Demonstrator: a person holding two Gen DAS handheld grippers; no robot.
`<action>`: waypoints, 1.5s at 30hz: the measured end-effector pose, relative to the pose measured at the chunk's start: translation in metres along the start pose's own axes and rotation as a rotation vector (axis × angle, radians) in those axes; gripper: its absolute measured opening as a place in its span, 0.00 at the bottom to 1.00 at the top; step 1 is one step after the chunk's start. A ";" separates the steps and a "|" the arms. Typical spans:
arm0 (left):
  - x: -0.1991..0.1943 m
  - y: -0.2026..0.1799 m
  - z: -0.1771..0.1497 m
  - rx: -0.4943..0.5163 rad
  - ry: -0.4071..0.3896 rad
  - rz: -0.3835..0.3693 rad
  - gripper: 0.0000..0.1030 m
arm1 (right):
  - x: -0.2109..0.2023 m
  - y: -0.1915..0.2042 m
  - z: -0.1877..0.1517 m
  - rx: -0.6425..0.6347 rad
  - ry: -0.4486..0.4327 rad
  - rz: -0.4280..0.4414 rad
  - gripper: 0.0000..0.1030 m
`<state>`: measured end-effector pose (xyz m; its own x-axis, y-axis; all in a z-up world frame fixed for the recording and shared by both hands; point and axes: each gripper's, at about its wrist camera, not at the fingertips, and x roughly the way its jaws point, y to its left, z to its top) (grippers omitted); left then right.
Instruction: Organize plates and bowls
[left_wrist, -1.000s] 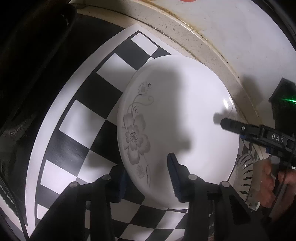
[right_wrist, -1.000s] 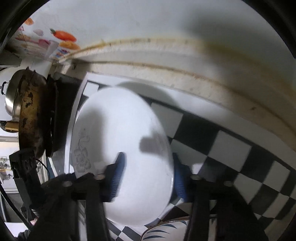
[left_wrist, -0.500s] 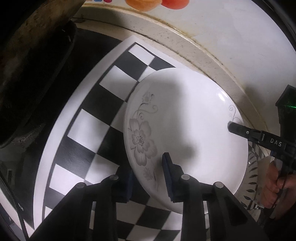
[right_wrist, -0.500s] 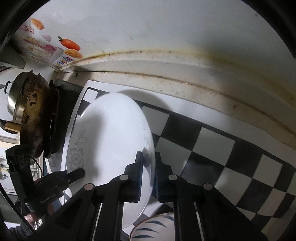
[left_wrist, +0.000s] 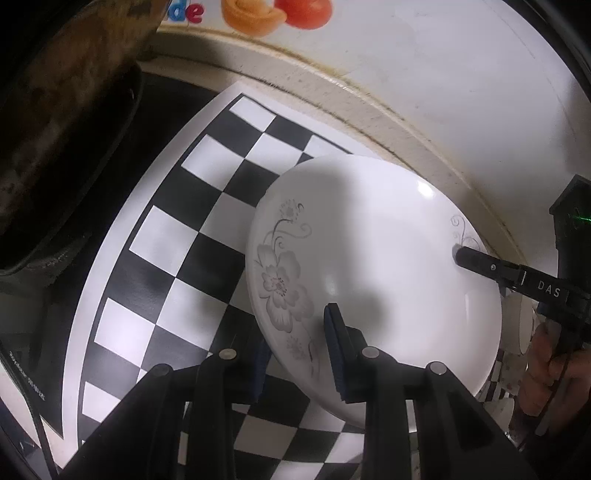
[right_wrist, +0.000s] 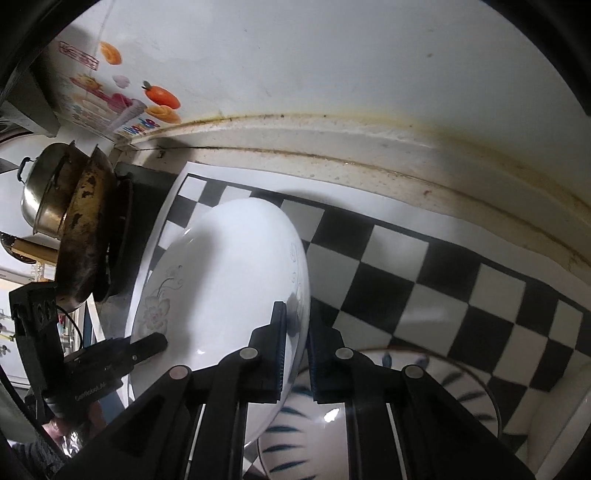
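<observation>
Centre frame, a white floral plate (left_wrist: 373, 280) is clamped at opposite rims by the left hand-held gripper (left_wrist: 299, 350) and right hand-held gripper (right_wrist: 295, 343), above the checkered worktop (left_wrist: 177, 240).

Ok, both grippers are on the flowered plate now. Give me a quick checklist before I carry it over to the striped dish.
1. Left gripper clamped on the near rim of the flowered plate: ok, pads sit on either side of the edge.
2. Right gripper clamped on the opposite rim: ok, jaws pinch the edge.
3. Plate clear of the checkered mat: cannot tell, it is tilted with one side raised.
4. Plate level for carrying: not ok, it tilts.
5. Striped dish free to receive it: cannot tell, only part shows behind the gripper.
6. Clearance from the blackened pan: ok, it stands apart at the mat's far end.
</observation>
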<state>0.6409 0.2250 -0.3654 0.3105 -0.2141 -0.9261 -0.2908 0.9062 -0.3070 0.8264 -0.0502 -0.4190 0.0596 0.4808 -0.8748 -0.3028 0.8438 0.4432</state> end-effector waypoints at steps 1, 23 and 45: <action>-0.006 0.007 0.002 0.003 -0.004 -0.003 0.25 | -0.004 0.001 -0.002 -0.001 -0.007 -0.002 0.11; -0.098 -0.040 -0.101 0.245 -0.065 -0.081 0.25 | -0.143 0.025 -0.186 0.110 -0.217 0.032 0.11; -0.046 -0.038 -0.221 0.349 0.150 -0.053 0.25 | -0.098 -0.013 -0.369 0.230 -0.144 0.006 0.11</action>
<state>0.4373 0.1200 -0.3598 0.1734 -0.2918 -0.9406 0.0560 0.9565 -0.2864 0.4739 -0.1963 -0.4110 0.1977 0.5012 -0.8424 -0.0803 0.8648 0.4957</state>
